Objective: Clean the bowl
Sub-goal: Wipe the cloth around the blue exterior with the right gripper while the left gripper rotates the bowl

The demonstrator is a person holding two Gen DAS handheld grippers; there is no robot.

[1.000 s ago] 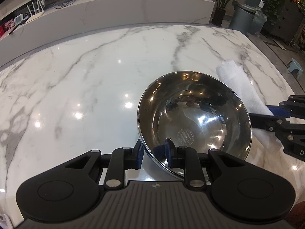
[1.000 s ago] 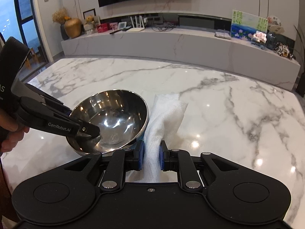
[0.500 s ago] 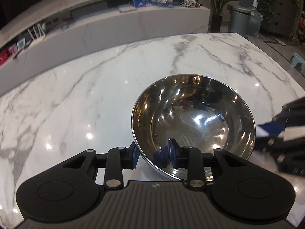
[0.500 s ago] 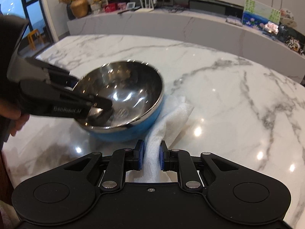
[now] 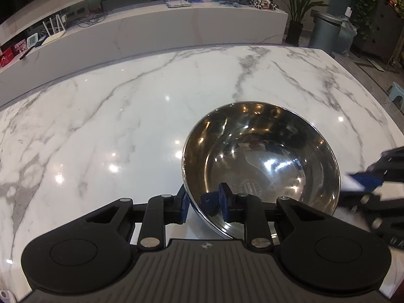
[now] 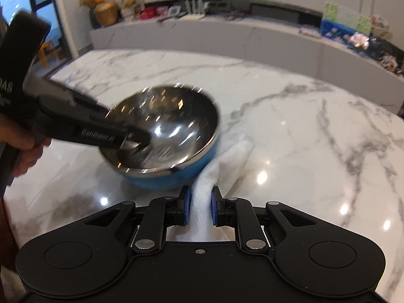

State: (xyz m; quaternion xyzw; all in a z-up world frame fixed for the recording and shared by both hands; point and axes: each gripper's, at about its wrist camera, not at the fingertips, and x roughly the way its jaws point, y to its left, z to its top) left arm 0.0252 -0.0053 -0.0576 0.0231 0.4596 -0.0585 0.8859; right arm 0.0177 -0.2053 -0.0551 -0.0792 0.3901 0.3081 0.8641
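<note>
A white marble table [image 5: 126, 116] fills both views, with a long marble counter [image 5: 156, 32] beyond its far edge. On the table stands the bowl [image 5: 265, 156], steel inside and blue outside, to the right of centre in the left wrist view and to the left in the right wrist view, where it is blurred. A white cloth [image 6: 227, 166] lies on the table touching the bowl's right side and runs back toward the near edge.

The left gripper [image 5: 203, 205] straddles the bowl's near rim, one blue pad outside the wall and one inside; its jaws are closing on the rim, and the outer pad sits against the wall. A hand [image 6: 27, 149] holds that gripper at the left.

The right gripper [image 6: 200, 208] is pressed together on the cloth, pinching a fold between its pads.
</note>
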